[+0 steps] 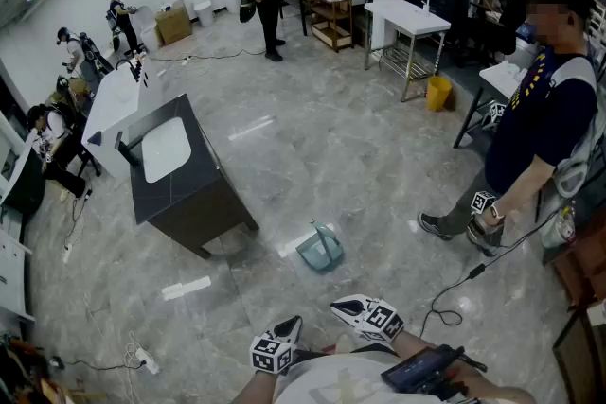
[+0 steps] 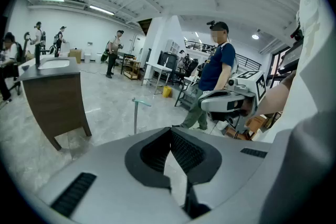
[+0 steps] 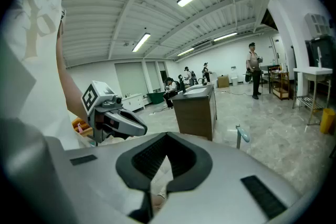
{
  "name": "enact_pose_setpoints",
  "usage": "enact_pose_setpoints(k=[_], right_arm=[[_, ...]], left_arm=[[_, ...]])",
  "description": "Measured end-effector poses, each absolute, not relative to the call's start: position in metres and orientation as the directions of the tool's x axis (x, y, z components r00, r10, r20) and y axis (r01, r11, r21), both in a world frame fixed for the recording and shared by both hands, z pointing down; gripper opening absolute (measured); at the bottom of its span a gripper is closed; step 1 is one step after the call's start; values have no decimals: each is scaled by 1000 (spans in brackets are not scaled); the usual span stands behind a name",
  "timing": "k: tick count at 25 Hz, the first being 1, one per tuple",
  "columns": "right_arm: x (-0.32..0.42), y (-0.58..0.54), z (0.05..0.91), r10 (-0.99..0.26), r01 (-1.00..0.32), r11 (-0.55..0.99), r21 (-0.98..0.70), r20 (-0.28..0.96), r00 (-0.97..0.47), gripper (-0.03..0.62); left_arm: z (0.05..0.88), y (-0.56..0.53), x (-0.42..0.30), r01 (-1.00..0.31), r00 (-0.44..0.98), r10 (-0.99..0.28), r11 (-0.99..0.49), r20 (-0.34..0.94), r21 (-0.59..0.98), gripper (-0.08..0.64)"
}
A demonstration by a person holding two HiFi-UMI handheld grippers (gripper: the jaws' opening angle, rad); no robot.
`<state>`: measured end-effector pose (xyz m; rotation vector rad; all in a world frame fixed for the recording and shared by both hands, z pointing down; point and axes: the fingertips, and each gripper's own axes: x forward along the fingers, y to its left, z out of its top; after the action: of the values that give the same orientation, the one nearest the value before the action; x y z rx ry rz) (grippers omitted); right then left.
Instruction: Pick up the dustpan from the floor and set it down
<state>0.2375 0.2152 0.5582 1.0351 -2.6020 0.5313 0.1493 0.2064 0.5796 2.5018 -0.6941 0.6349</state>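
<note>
We hold the left gripper [image 2: 170,136] and the right gripper [image 3: 167,139] empty, their ribbed black pads pressed together. The translucent teal plastic dustpan [image 1: 320,249] sits on the glossy grey floor [image 1: 379,166], its thin handle upright.

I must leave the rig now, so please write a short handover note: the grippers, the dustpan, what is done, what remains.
Left gripper: shut, empty.
Right gripper: shut, empty.
Dustpan: on the floor ahead of both grippers, handle upright, apart from both.
Done: nothing yet; the dustpan is not picked up.
To do: reach it, open a gripper, close on the handle, lift, set it down.
</note>
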Motion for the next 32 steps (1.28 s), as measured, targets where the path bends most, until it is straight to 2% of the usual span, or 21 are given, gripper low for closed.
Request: enact_pose_setpoints(k=[21, 26, 32], right_arm=[[252, 204, 550, -637, -744, 619, -250, 395, -662, 15], [247, 202, 557, -609, -734, 627, -260, 424, -670, 15], [261, 173, 562, -649, -797, 564, -217, 480, -590, 15]], left_arm=[[560, 204, 148, -589, 754, -386, -755, 532, 287, 11], [569, 197, 146, -599, 753, -385, -737, 533, 313, 11], [569, 172, 148, -579, 768, -365, -748, 527, 325, 11]])
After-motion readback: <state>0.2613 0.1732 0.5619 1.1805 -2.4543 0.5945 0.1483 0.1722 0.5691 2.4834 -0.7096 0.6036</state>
